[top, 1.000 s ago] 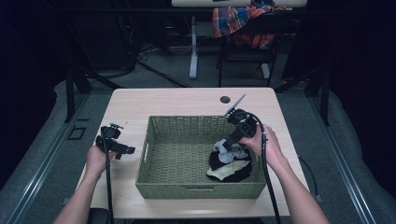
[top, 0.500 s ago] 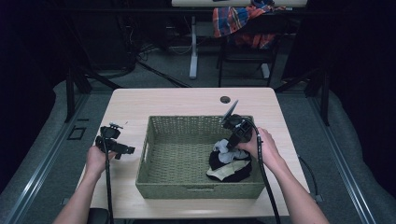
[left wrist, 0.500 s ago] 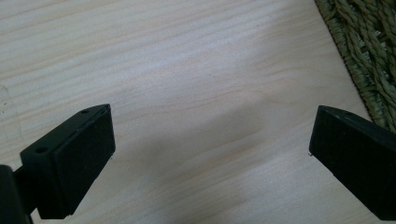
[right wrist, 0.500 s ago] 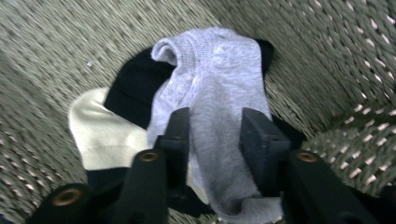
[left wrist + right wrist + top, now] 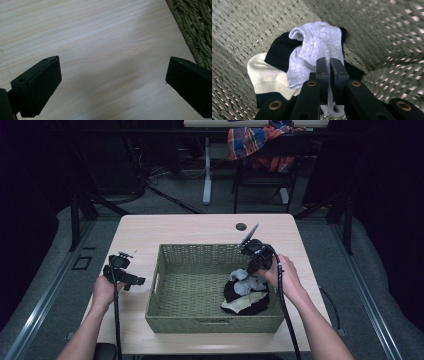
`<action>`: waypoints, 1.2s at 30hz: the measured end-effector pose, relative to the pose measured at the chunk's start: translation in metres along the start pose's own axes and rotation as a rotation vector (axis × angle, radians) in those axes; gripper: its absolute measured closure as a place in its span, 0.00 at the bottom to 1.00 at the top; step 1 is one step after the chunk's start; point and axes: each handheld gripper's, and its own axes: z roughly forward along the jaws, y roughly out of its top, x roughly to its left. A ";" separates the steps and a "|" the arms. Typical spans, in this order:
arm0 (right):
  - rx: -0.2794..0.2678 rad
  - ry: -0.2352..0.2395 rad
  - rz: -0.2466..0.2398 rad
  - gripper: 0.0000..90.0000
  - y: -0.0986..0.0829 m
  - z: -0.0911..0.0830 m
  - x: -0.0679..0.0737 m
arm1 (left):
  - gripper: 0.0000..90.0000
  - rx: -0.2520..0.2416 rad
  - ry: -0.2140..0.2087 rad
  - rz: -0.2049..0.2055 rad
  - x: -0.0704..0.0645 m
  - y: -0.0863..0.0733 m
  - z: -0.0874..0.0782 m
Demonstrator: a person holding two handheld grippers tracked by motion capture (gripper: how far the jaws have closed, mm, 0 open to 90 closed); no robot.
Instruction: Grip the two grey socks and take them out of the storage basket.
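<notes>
Nearest you, your forearms come in from the bottom edge of the high view. Your left hand (image 5: 103,290) holds the left gripper (image 5: 125,276) over bare tabletop, just beside the basket's left wall and apart from it. In the left gripper view its two black jaws stand wide apart with nothing between them but pale wood grain; a corner of the woven basket (image 5: 195,30) shows at the upper right, beyond the right-hand jaw.

Your right hand (image 5: 282,277) holds the right gripper (image 5: 252,265) down inside the green woven basket (image 5: 170,320), at its right end. In the right gripper view the jaws are pressed nearly together, and a fold of the light grey sock (image 5: 314,52) is pinched between them; the cloth also hangs below the jaw tips. So this claw is clenched on the grey sock.

That grey sock (image 5: 247,282) lies on top of a small heap in the basket's right half, near the right wall. Under it sits a black sock (image 5: 280,51), and a cream sock (image 5: 265,75) sticks out at the heap's near-left side. The rest of the basket floor is bare weave.

Farther off, the wooden table (image 5: 200,227) carries a round cable hole (image 5: 241,226) near its far edge. Beyond the table, a plaid cloth (image 5: 255,142) hangs over a chair.
</notes>
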 end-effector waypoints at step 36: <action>-0.246 0.005 0.041 0.96 -0.013 -0.083 -0.015 | 0.00 0.012 0.018 -0.015 0.001 -0.001 0.002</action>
